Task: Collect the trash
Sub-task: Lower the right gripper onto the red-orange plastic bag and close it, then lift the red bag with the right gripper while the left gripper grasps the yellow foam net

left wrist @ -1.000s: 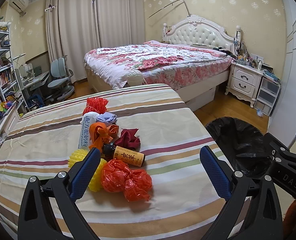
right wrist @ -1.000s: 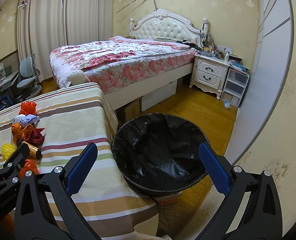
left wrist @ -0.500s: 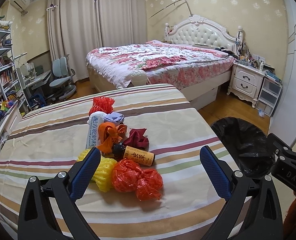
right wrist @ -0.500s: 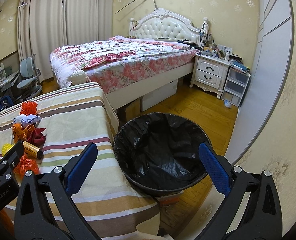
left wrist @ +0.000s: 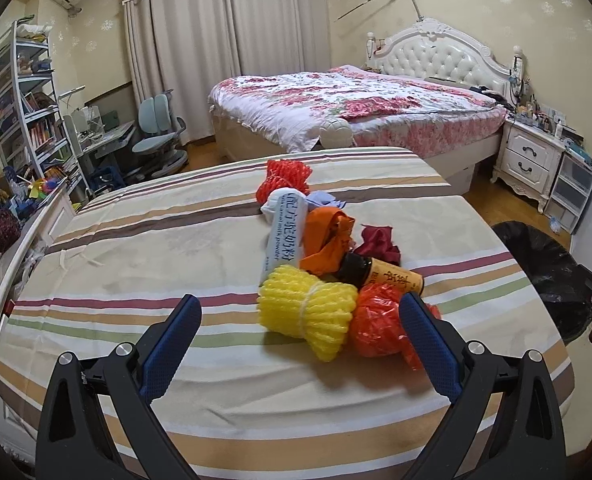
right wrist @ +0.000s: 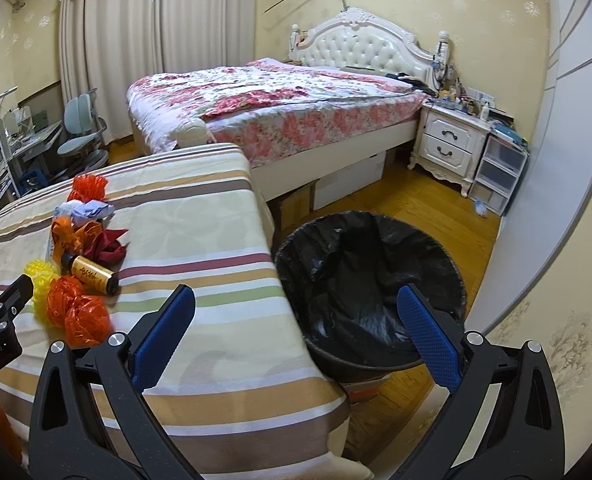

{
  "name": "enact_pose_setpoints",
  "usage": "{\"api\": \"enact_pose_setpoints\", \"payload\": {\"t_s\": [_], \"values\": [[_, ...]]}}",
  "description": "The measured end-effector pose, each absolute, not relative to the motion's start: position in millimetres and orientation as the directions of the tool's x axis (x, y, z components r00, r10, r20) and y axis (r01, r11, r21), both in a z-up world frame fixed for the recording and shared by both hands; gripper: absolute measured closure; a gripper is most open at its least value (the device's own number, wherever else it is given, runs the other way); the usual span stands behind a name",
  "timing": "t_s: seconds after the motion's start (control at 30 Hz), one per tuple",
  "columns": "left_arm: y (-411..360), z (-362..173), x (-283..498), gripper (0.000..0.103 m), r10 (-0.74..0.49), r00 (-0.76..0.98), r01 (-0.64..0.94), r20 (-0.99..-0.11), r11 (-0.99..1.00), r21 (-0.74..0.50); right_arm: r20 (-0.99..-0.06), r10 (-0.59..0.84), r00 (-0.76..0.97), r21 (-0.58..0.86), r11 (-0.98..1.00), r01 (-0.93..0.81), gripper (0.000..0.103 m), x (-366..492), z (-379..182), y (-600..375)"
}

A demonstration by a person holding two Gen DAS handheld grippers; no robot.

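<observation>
The left claw (left wrist: 298, 336) is spread wide before the yellow foam net (left wrist: 308, 317), the right claw (right wrist: 296, 330) spread and empty near the black-lined bin (right wrist: 370, 292). The trash lies heaped on the striped bench (left wrist: 144, 248), so a grab may snag the crinkly orange bag (left wrist: 378, 326) too, or nudge the smooth round bottle (left wrist: 384, 276) rolling off the soft cloth.

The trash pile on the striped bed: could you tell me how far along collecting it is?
Nothing looks collected: the bin shows only its black liner. Both grippers, left and right, are open and empty. The yellow net, orange bag, bottle and the rest remain.
</observation>
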State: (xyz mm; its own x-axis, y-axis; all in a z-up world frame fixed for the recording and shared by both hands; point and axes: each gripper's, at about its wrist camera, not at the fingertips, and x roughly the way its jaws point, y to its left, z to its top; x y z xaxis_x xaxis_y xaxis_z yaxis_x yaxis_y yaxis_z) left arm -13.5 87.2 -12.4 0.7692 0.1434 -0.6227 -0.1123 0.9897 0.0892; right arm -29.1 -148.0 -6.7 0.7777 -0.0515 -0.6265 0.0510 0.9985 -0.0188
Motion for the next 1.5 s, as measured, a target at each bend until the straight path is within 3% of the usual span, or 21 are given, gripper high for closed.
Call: {"api": "enact_pose_setpoints", "payload": {"t_s": [0.13, 0.2, 0.43, 0.97, 1.03, 1.1, 1.23, 1.3, 1.5], "values": [[98, -15, -17, 0.007, 0.165, 0.766, -0.13, -0.622, 0.986, 0.101, -0.635, -0.023, 0.772, -0.018, 1.0, 0.015, 0.007, -30, -10, -132], [102, -16, -19, 0.007, 0.179, 0.765, -0.138, -0.618, 0.984, 0.114, -0.641, 0.012, 0.767, 0.0, 1.0, -0.016, 0.015, -32, -11, -123], [126, -19, -27, 0.007, 0.209, 0.755, -0.173, -0.621, 0.978, 0.118, -0.667, 0.117, 0.735, 0.018, 0.99, -0.141, 0.023, -32, -18, -80], [174, -33, -34, 0.007, 0.262, 0.718, -0.252, -0.645, 0.962, 0.11, -0.709, 0.212, 0.672, -0.027, 0.945, -0.326, 0.024, -30, -30, -5], [178, -34, -35, 0.007, 0.263, 0.714, -0.255, -0.649, 0.961, 0.108, -0.72, 0.211, 0.661, -0.033, 0.941, -0.337, 0.028, -29, -34, 1], [181, -36, -35, 0.007, 0.262, 0.71, -0.259, -0.654, 0.96, 0.103, -0.732, 0.225, 0.643, -0.022, 0.936, -0.353, 0.04, -28, -38, 3], [183, -37, -37, 0.007, 0.258, 0.708, -0.259, -0.657, 0.961, 0.097, -0.739, 0.226, 0.635, -0.022, 0.934, -0.358, 0.053, -27, -43, 5], [182, -37, -37, 0.007, 0.253, 0.71, -0.255, -0.657, 0.962, 0.095, -0.737, 0.236, 0.634, -0.012, 0.932, -0.361, 0.07, -30, -42, 3], [170, -36, -37, 0.007, 0.233, 0.719, -0.23, -0.654, 0.969, 0.091, -0.732, 0.248, 0.634, 0.016, 0.937, -0.348, 0.077, -34, -38, -9]]}}
